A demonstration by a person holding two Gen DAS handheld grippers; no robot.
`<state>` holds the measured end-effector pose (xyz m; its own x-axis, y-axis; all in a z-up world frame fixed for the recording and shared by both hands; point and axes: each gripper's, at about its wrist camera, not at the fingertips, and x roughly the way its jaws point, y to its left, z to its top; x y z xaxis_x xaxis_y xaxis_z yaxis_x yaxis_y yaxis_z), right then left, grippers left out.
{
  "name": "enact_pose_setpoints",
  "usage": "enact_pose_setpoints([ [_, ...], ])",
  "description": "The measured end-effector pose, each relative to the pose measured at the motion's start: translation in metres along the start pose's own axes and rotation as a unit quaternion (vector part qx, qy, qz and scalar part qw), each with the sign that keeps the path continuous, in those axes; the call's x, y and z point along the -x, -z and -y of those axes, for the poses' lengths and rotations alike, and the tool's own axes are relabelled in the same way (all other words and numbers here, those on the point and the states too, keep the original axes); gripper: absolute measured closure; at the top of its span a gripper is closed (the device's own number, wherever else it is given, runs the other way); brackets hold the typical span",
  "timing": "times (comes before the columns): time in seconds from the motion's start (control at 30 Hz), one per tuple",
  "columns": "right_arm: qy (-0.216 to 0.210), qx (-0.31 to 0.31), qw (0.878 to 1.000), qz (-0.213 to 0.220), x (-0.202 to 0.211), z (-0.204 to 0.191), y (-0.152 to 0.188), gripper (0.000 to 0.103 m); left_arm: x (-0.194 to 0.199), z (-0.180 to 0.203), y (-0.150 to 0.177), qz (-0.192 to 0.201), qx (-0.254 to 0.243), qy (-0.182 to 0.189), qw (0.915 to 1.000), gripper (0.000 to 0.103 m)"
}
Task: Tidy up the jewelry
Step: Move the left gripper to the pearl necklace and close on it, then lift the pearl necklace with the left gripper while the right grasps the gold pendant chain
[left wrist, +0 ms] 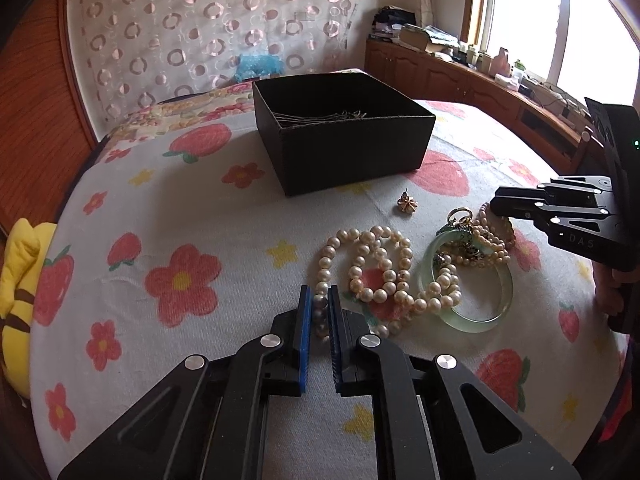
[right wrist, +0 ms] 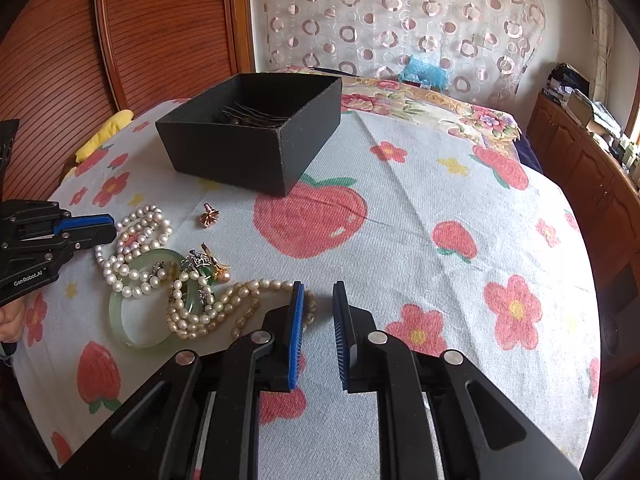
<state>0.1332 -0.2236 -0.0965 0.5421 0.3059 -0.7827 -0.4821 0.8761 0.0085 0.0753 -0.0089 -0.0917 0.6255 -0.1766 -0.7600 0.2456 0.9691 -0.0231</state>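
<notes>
On a strawberry-print bedspread (left wrist: 224, 216), a white pearl strand (left wrist: 372, 272) is pinched between the nearly closed left gripper (left wrist: 319, 304); the right gripper (right wrist: 318, 300) is held half open, empty. A tangled pale green jade bangle (left wrist: 476, 320) could be dragged along toward the black cardboard box (left wrist: 344, 136). "GenRobot.AI" and "DAS" are printed on the grippers.

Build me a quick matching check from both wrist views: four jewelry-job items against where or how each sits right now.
Items:
1. black box
2. jade bangle
3. gold flower earring
4. left hand-held gripper

States:
A. lying alone on the blanket between box and pile
B. closed on grey pearls
C. holds thin chains
D. tangled with pearl strands

Pairs: 1-C, 2-D, 3-A, 4-B
</notes>
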Motion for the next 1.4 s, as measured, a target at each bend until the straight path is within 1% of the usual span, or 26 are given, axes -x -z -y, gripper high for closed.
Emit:
enact_pose_setpoints([
  [0.17,0.000,0.000,1.000,0.000,0.000,0.000,0.000,0.087,0.010,-0.001,0.004,0.014,0.008,0.001,0.9999,0.096],
  [0.37,0.000,0.000,1.000,0.000,0.000,0.001,0.000,0.087,0.037,-0.001,0.002,0.047,0.013,0.004,0.9988,0.096],
  [0.93,0.000,0.000,1.000,0.000,-0.001,0.000,0.000,0.086,0.094,0.009,-0.014,0.118,0.012,0.009,0.9929,0.096],
  [1.2,-0.002,-0.001,1.000,0.000,-0.001,0.000,0.001,0.086,0.114,0.005,-0.020,0.141,0.012,0.001,0.9900,0.096],
  [1.33,0.001,0.002,1.000,0.000,0.000,0.000,0.000,0.086,0.117,0.003,-0.021,0.148,0.011,-0.011,0.9889,0.096],
  [1.4,0.006,0.009,1.000,0.000,-0.001,-0.003,0.000,0.087,0.118,0.001,-0.020,0.147,0.015,-0.011,0.9889,0.096],
])
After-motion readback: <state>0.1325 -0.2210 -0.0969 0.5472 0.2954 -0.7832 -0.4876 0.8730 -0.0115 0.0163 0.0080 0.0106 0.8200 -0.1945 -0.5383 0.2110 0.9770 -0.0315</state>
